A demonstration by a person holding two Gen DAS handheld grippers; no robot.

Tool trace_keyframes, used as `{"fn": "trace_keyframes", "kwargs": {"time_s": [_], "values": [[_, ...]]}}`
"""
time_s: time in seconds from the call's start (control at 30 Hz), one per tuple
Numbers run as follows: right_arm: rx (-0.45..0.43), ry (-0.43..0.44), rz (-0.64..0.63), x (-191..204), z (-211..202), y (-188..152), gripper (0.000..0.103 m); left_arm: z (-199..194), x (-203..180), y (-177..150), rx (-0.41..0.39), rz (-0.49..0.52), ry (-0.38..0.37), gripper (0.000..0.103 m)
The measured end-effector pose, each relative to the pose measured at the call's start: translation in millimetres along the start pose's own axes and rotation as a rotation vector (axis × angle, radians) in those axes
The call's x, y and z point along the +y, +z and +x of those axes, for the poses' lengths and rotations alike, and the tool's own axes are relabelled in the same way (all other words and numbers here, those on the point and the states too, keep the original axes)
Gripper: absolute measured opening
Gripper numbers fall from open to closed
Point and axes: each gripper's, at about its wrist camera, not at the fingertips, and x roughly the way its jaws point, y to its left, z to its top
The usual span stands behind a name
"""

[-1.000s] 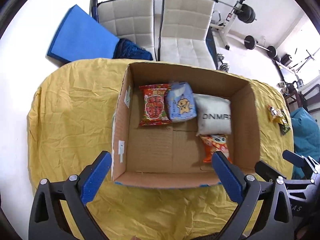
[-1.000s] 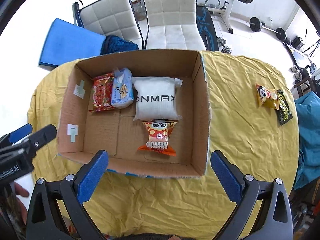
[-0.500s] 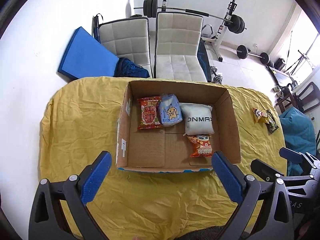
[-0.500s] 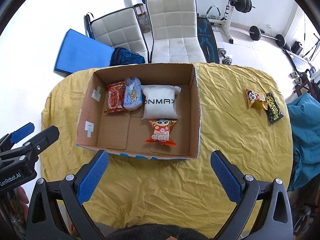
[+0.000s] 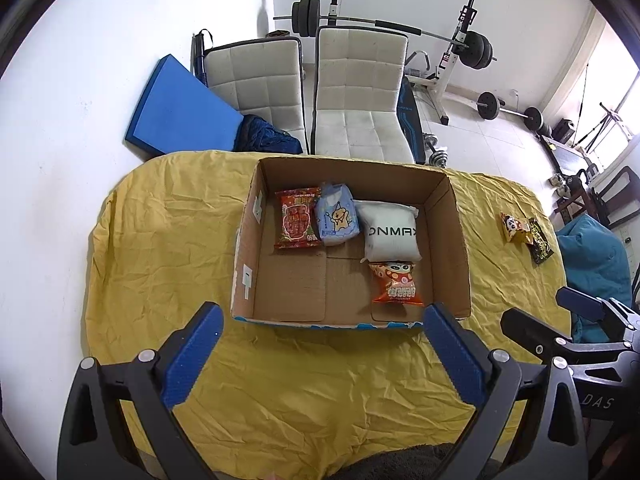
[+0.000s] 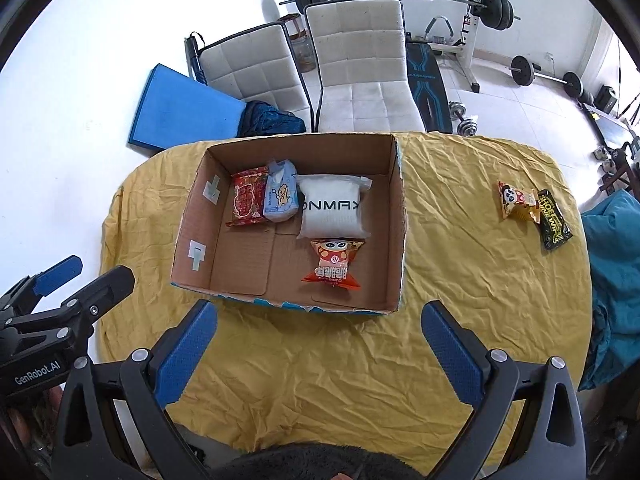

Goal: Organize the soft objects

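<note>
An open cardboard box [image 5: 458, 248] [image 6: 402, 224] stands on the yellow-clothed table. In it lie a red snack pack [image 5: 297, 218] [image 6: 247, 201], a light blue pack [image 5: 336, 216] [image 6: 280, 196], a white ONMAX bag [image 5: 390, 232] [image 6: 332, 210] and an orange snack pack [image 5: 396, 284] [image 6: 334, 264]. A yellow-orange snack [image 5: 514, 228] [image 6: 516, 200] and a black packet [image 5: 540, 240] [image 6: 554, 220] lie on the cloth at the right. My left gripper [image 5: 320, 352] and right gripper [image 6: 320, 348] are open and empty, held high before the box's near edge.
The yellow cloth [image 5: 168, 240] covers the whole table. Two white chairs [image 5: 360, 92] and a blue mat [image 5: 180, 112] stand behind it, with gym weights [image 5: 476, 48] further back. A teal cloth [image 6: 612, 264] hangs at the right edge.
Both grippers have pulled back and up from the box, so the box looks smaller and more of the table and room shows. Both stay open and empty.
</note>
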Motion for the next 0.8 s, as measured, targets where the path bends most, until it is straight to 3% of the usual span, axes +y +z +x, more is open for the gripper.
{"fn": "trace_keyframes", "kwargs": {"time_s": [0.17, 0.33, 0.47, 0.6, 0.8], "values": [[0.013, 0.021, 0.025, -27.7, 2.3, 5.1, 0.103, 2.9, -15.0, 0.9, 0.013, -0.006, -0.003, 0.103], [-0.002, -0.015, 0.101, -98.3, -4.0, 18.7, 0.103, 8.9, -54.1, 16.1, 0.015, 0.030, -0.029, 0.103], [0.001, -0.116, 0.182, -188.3, -2.7, 33.0, 0.103, 23.2, -120.0, 41.0, 0.026, 0.101, -0.099, 0.103], [0.057, -0.203, 0.281, -297.1, 20.9, 47.6, 0.103, 52.4, -195.0, 67.6, 0.069, 0.184, -0.155, 0.103], [0.161, -0.208, 0.345, -422.2, 88.0, 66.7, 0.103, 138.8, -300.3, 104.9, 0.189, 0.230, -0.148, 0.103]]}}
